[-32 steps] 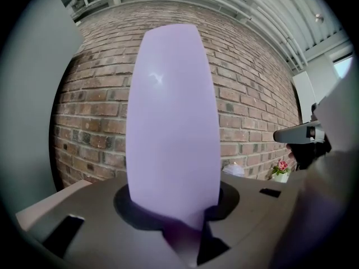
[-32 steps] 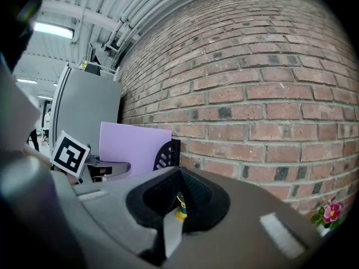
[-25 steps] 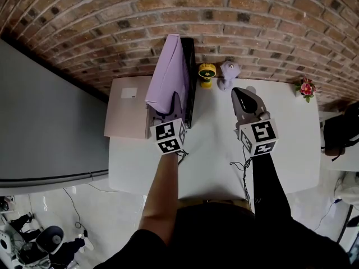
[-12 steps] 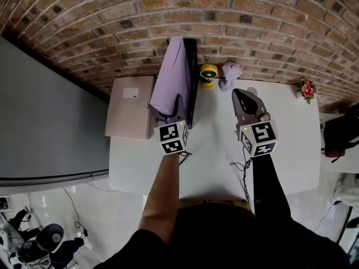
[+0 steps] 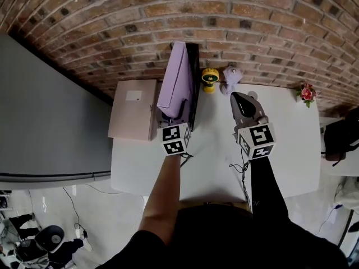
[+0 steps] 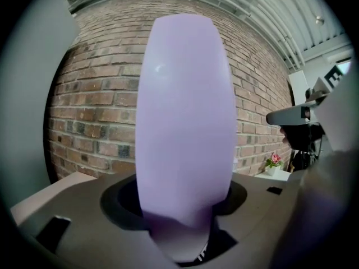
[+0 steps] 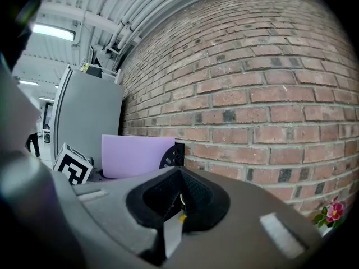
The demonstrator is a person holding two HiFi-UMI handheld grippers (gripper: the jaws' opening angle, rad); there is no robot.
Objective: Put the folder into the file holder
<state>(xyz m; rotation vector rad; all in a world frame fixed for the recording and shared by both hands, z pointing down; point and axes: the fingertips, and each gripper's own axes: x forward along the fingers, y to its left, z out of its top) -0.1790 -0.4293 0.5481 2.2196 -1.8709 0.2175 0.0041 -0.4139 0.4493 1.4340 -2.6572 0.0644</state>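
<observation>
A lilac folder stands on edge against the black file holder at the table's back, by the brick wall. My left gripper is at the folder's near lower end. Its jaws are opening, and the folder still sits between them, with a dark gap showing on the right side. My right gripper hovers over the table to the right, shut, with nothing in it. From the right gripper view the folder and the holder's perforated end lie to the left.
A beige flat case lies left of the holder. A yellow mini fan and a purple figurine stand at the back. A small flower pot is at the white table's far right corner. A grey partition flanks the left.
The folder has tipped more upright and shifted right, closer against the file holder, and my left gripper has followed it. The right gripper has barely moved.
</observation>
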